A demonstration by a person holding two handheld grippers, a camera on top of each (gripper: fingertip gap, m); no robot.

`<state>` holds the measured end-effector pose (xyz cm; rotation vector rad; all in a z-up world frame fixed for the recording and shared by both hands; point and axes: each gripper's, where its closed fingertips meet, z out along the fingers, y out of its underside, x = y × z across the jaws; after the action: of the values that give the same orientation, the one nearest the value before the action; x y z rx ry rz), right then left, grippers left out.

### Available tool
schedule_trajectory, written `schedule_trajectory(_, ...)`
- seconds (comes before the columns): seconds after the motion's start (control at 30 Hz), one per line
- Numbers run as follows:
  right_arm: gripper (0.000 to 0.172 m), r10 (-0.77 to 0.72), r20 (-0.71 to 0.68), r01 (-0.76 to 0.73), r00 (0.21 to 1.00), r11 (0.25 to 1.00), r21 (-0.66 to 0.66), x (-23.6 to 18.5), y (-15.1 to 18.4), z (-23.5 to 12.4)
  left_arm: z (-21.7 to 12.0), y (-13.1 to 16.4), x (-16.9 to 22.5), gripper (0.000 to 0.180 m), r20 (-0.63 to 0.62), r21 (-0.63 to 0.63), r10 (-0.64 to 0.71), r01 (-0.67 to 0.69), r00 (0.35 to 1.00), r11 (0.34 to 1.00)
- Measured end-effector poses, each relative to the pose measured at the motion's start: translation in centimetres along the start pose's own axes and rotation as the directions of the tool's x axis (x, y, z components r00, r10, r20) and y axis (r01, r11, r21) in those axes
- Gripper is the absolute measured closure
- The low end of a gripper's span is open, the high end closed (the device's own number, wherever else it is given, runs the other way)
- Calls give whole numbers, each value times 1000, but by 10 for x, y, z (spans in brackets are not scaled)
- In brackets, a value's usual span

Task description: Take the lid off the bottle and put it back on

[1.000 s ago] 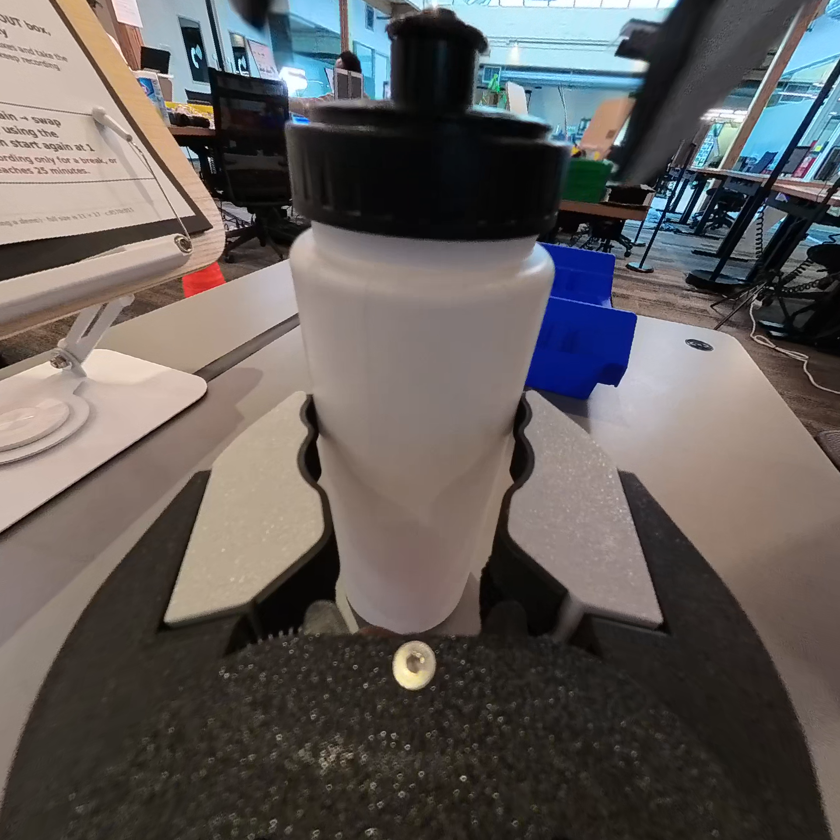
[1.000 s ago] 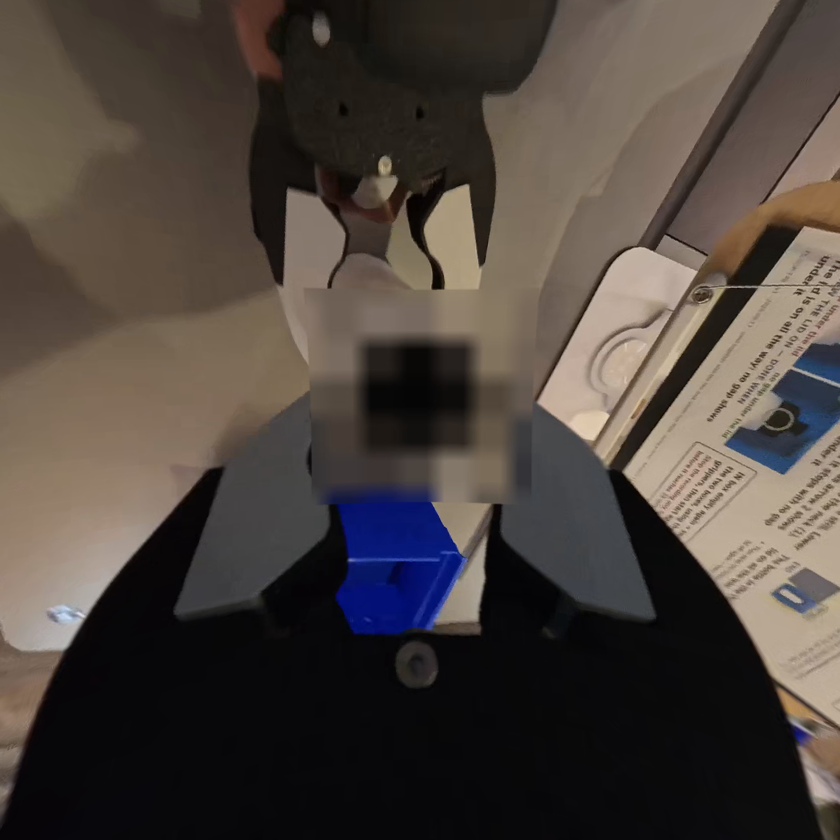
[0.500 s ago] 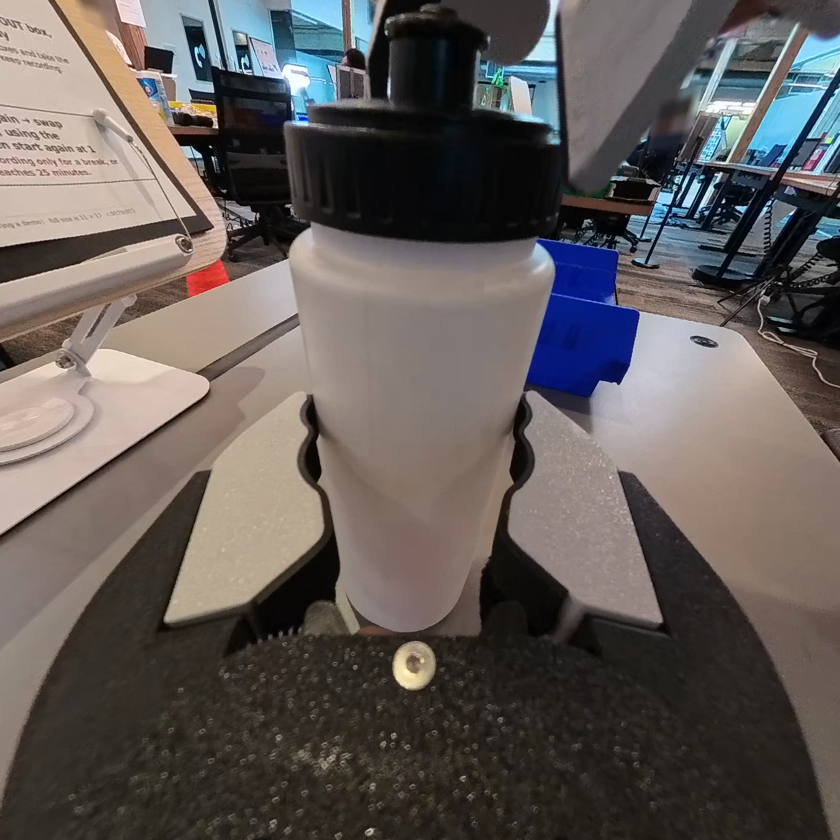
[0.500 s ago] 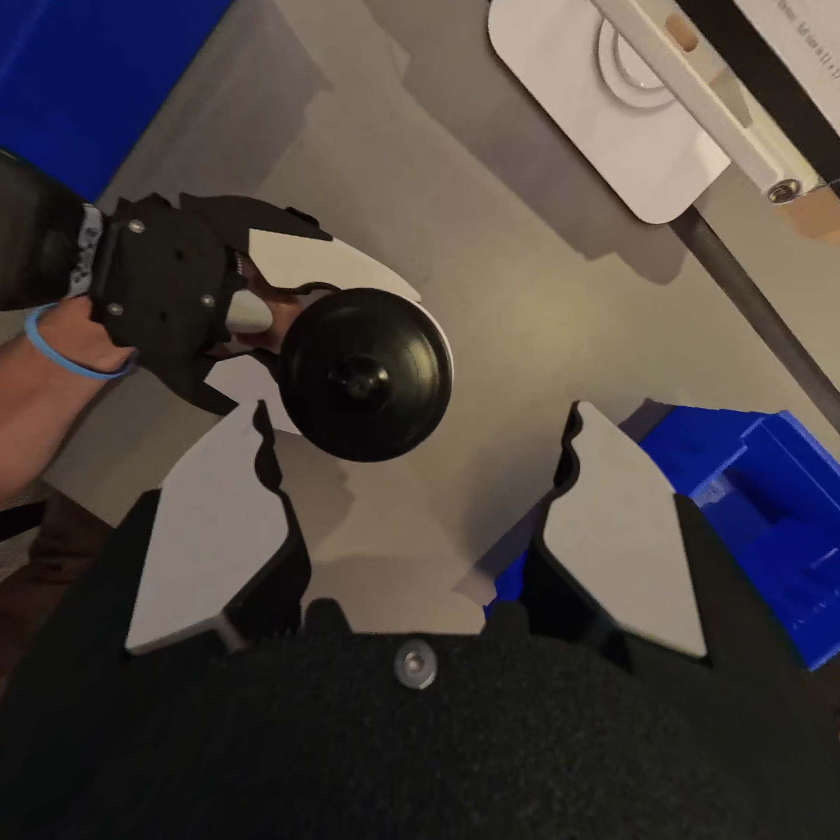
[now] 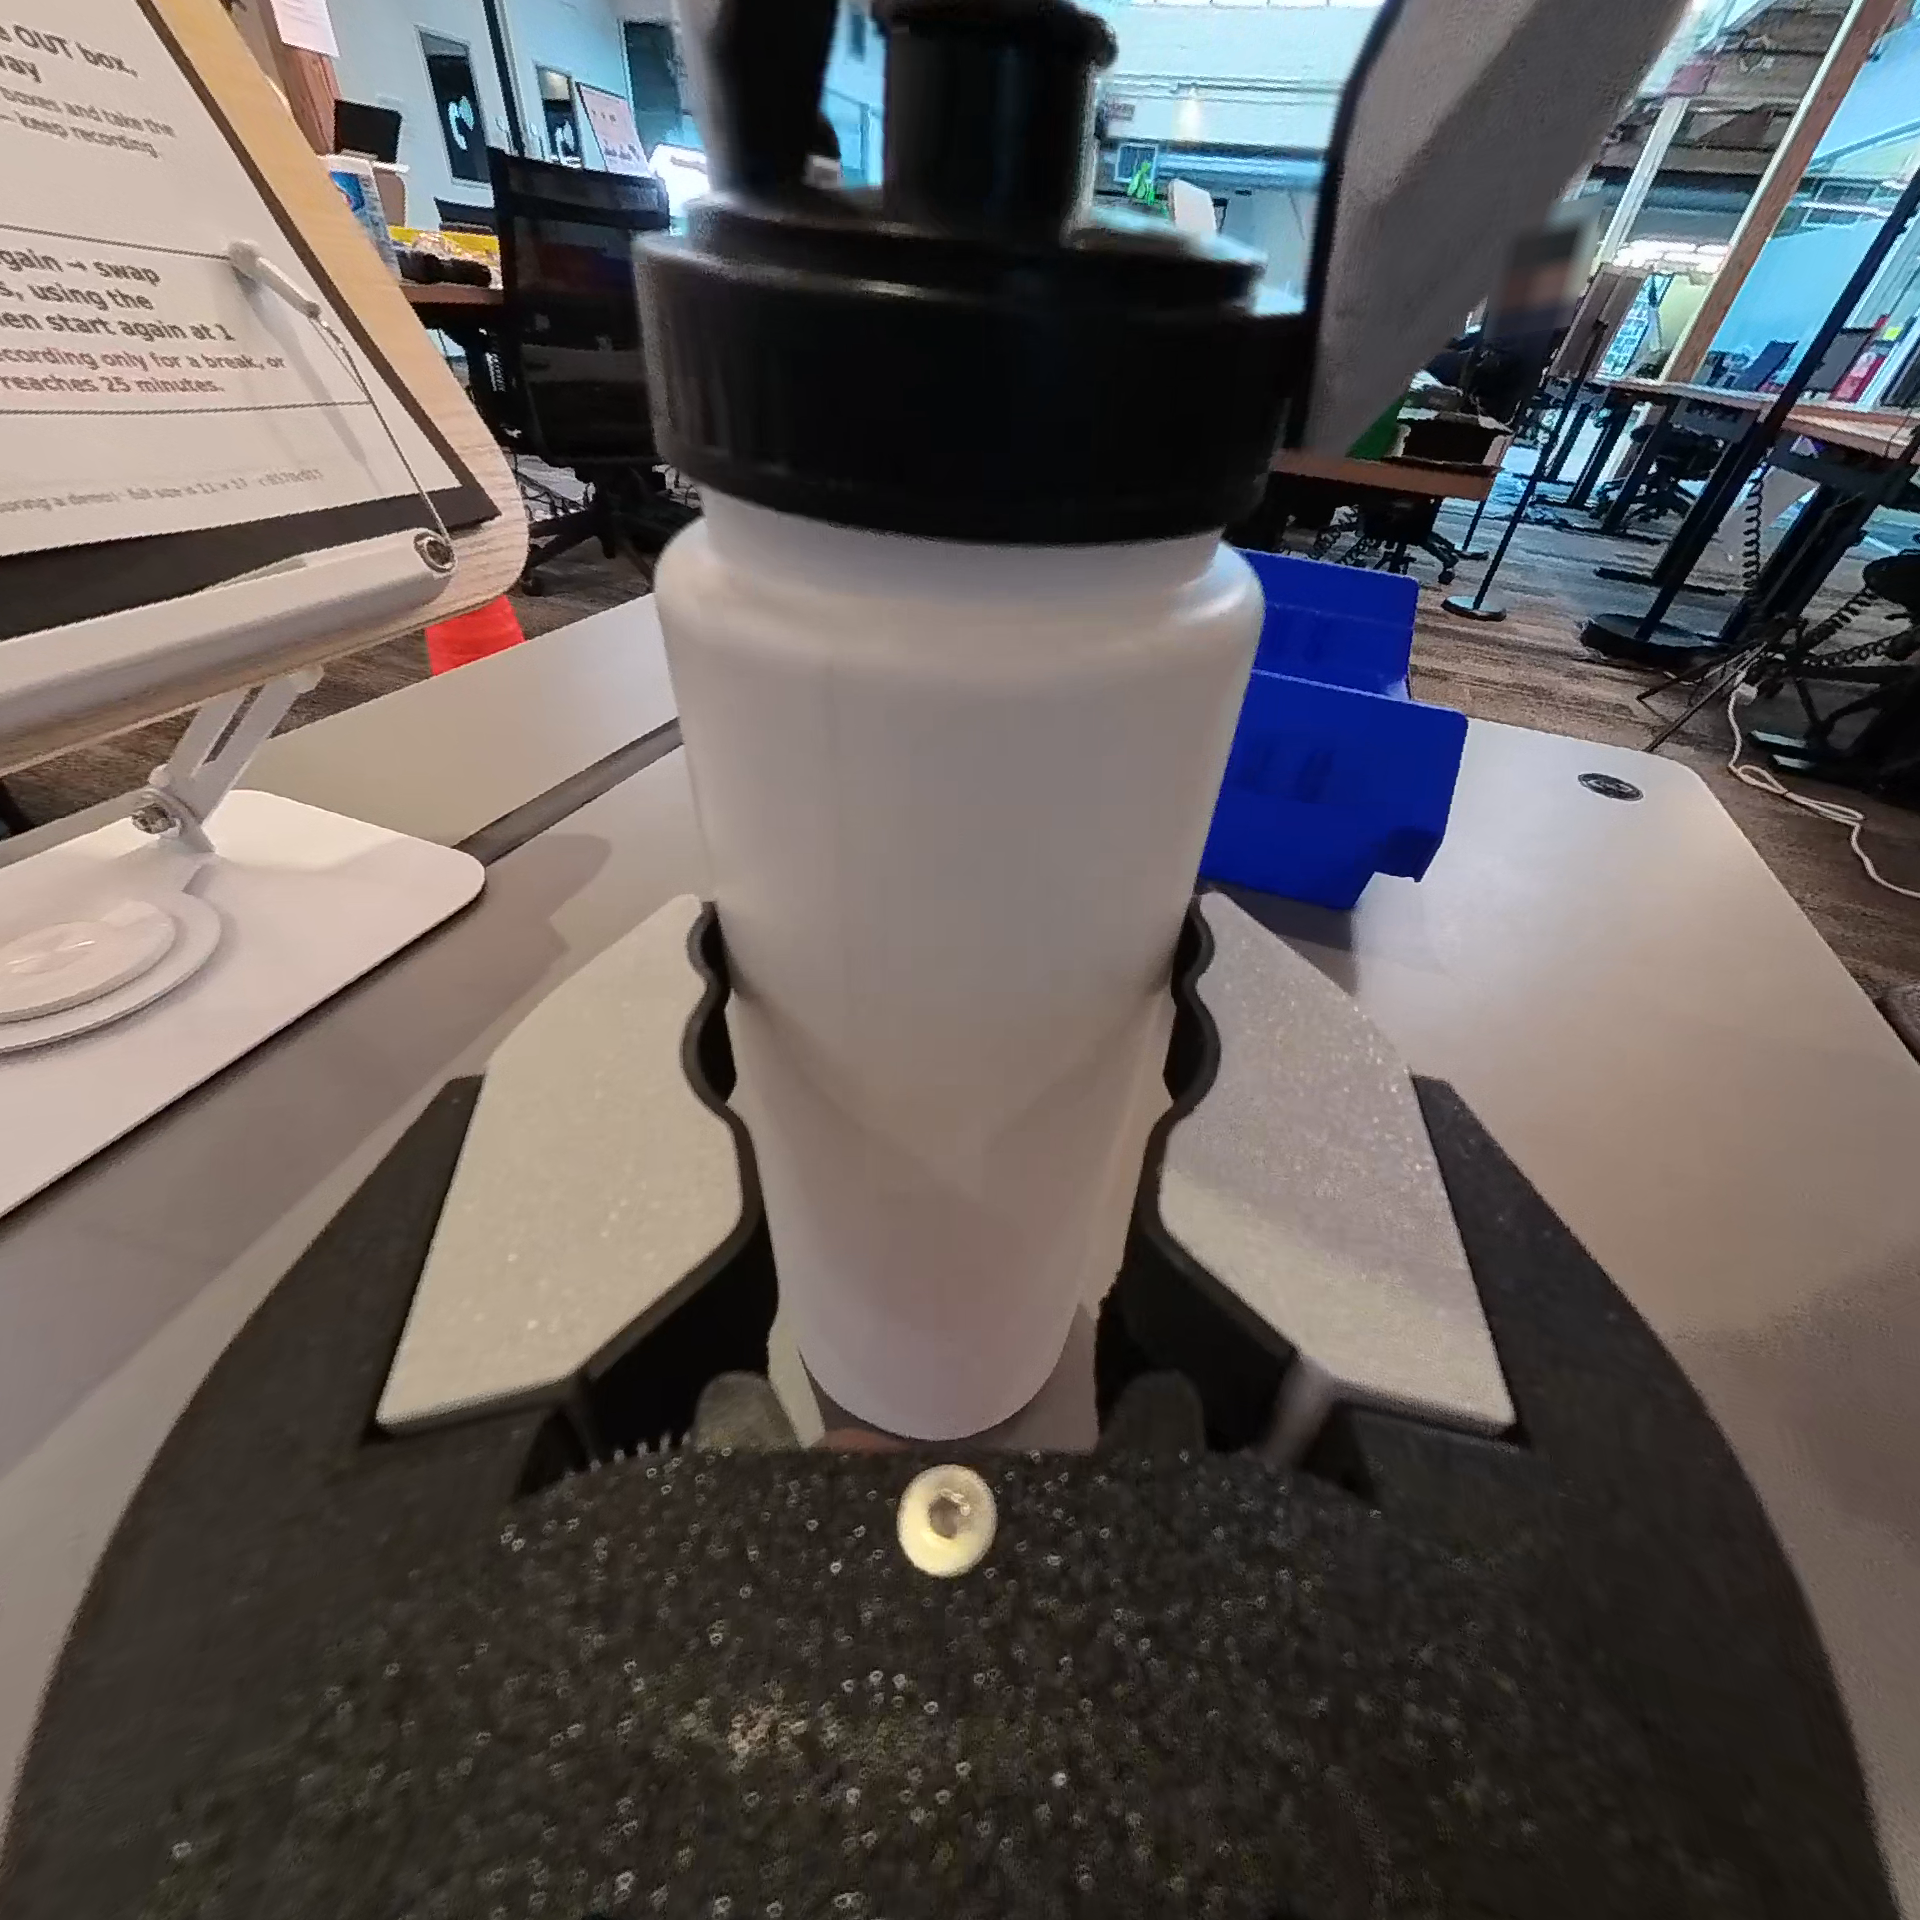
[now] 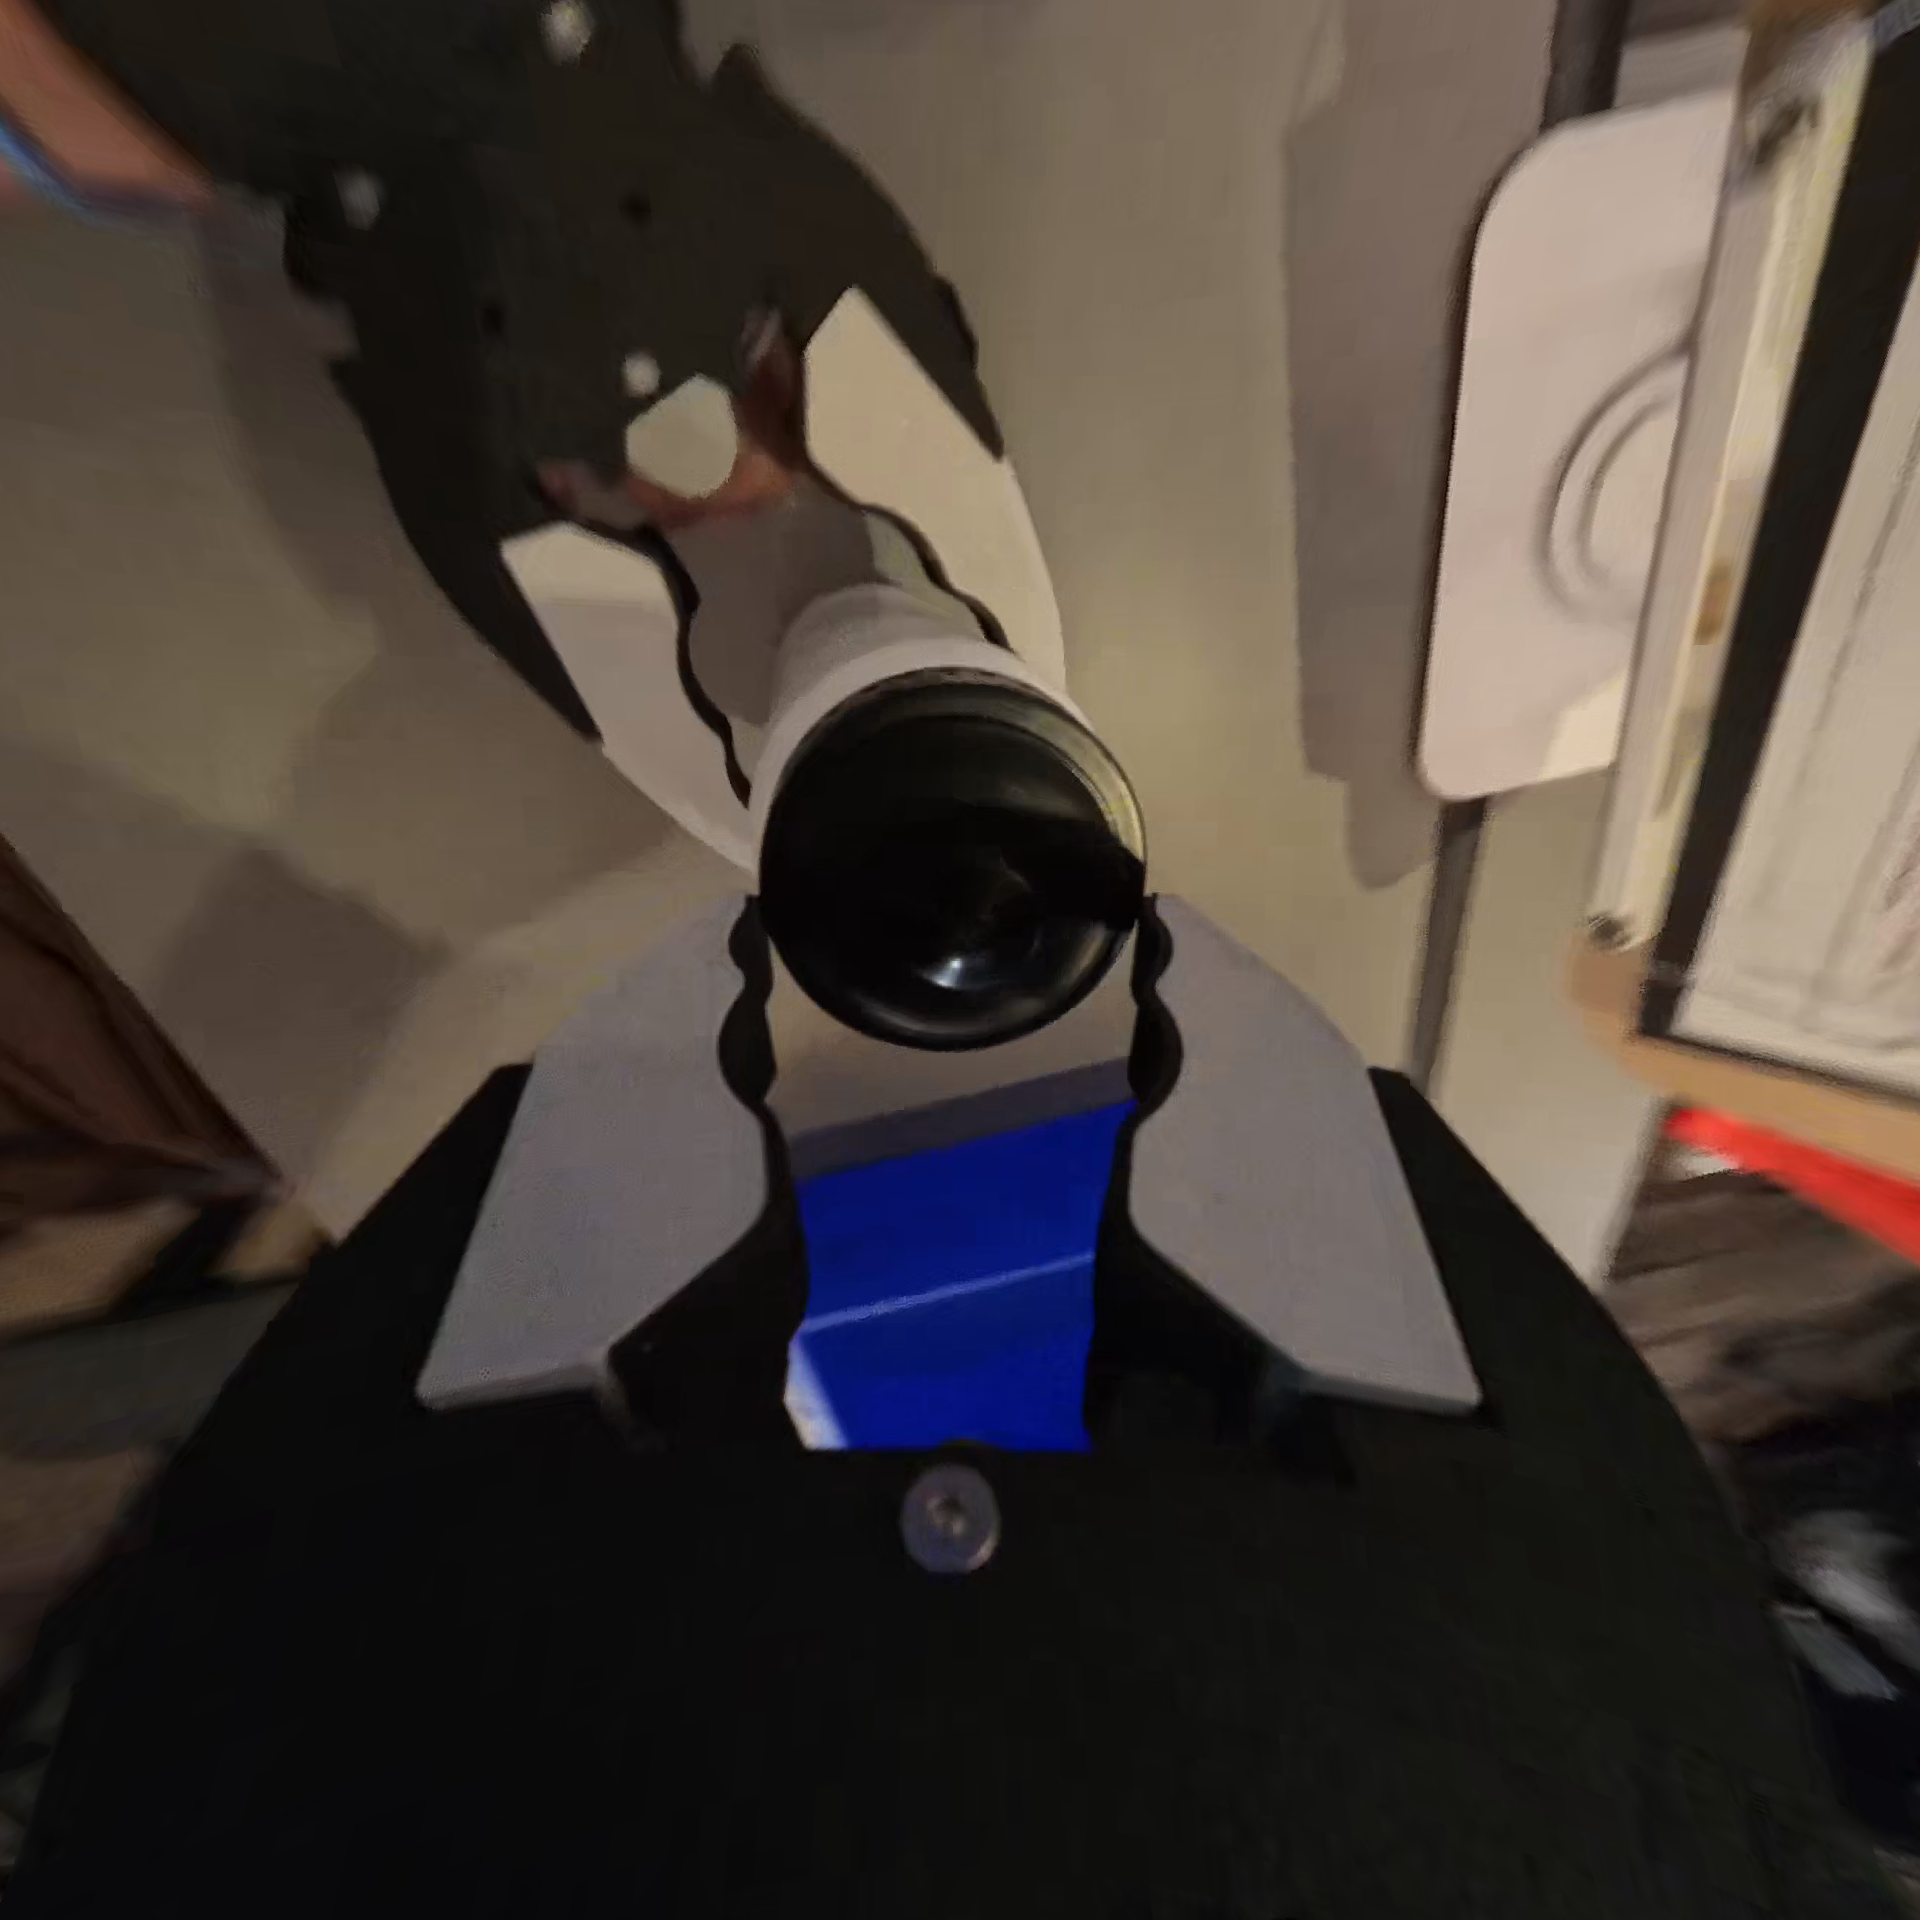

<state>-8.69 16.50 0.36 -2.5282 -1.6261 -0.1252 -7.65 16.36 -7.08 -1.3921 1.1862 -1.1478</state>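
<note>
The left gripper [image 5: 951, 997] has its jaws clamped on the body of the white bottle [image 5: 951, 831], held upright above the bench [image 5: 1662, 987]. The right gripper [image 6: 948, 935] has its jaws closed around the black lid [image 6: 951, 862], which sits on the bottle. A blue bin [image 5: 1340, 769] stands on the bench just behind, its contents hidden.

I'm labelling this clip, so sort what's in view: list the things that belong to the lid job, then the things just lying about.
Belonging to the job:
- white bottle
- black lid, on the bottle
- left gripper, jaws clamped on the bottle
- right gripper, jaws at the lid's sides

Just lying about:
- blue bin
- instruction sheet on its white stand
- grey table
</note>
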Motion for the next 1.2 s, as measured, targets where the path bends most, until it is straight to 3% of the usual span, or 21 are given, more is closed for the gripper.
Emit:
schedule_trajectory(0.17, 110, -438, -81, 430, 895, 898, -98, 1, 2, -2, 0, 0, 0, 99, 0, 0, 2, -2, 1000, 1000)
schedule_trajectory(0.37, 106, -431, -72, 431, 900, 902, -7, -8, -2, -11, 0, 0, 1, 99, -4, -4, 3, -3, 1000, 1000)
schedule_trajectory(0.47, 93, -280, -48, 284, 959, 943, 171, -9, -18, -27, 1, 1, 1, 99, -2, -6, 8, -8, 1000, 1000)
schedule_trajectory(0.53, 75, -44, -12, 46, 999, 966, 254, 6, -26, -34, 1, 1, 1, 99, -2, -5, 6, -6, 1000, 1000)
schedule_trajectory(0.57, 66, 89, 69, -104, 994, 961, 257, 9, -26, -33, 1, 1, 1, 99, -2, -5, 6, -6, 1000, 1000)
schedule_trajectory(0.67, 50, 365, 216, -401, 906, 903, 155, 8, -16, -17, 0, 1, 2, 99, -2, -7, 6, -6, 1000, 1000)
schedule_trajectory(0.8, 50, 487, 163, -504, 858, 859, 85, 3, -3, 5, 0, 1, 2, 99, -2, -9, 6, -6, 1000, 1000)
schedule_trajectory(0.87, 60, 517, 160, -526, 841, 850, 21, -6, 5, 15, 0, 1, 2, 99, -2, -9, 5, -5, 1000, 1000)
schedule_trajectory(0.93, 95, 488, 180, -499, 854, 867, 16, -10, 4, 19, 0, 1, 1, 99, -1, -8, 3, -3, 1000, 1000)
schedule_trajectory(1.1, 95, 296, 127, -299, 947, 954, 5, -5, 4, 16, 0, 1, 0, 99, -3, -5, -7, 7, 1000, 1000)
schedule_trajectory(1.2, 96, -46, 30, 47, 998, 998, -29, 0, 6, 14, 0, 1, 0, 99, -7, -4, -8, 8, 1000, 1000)
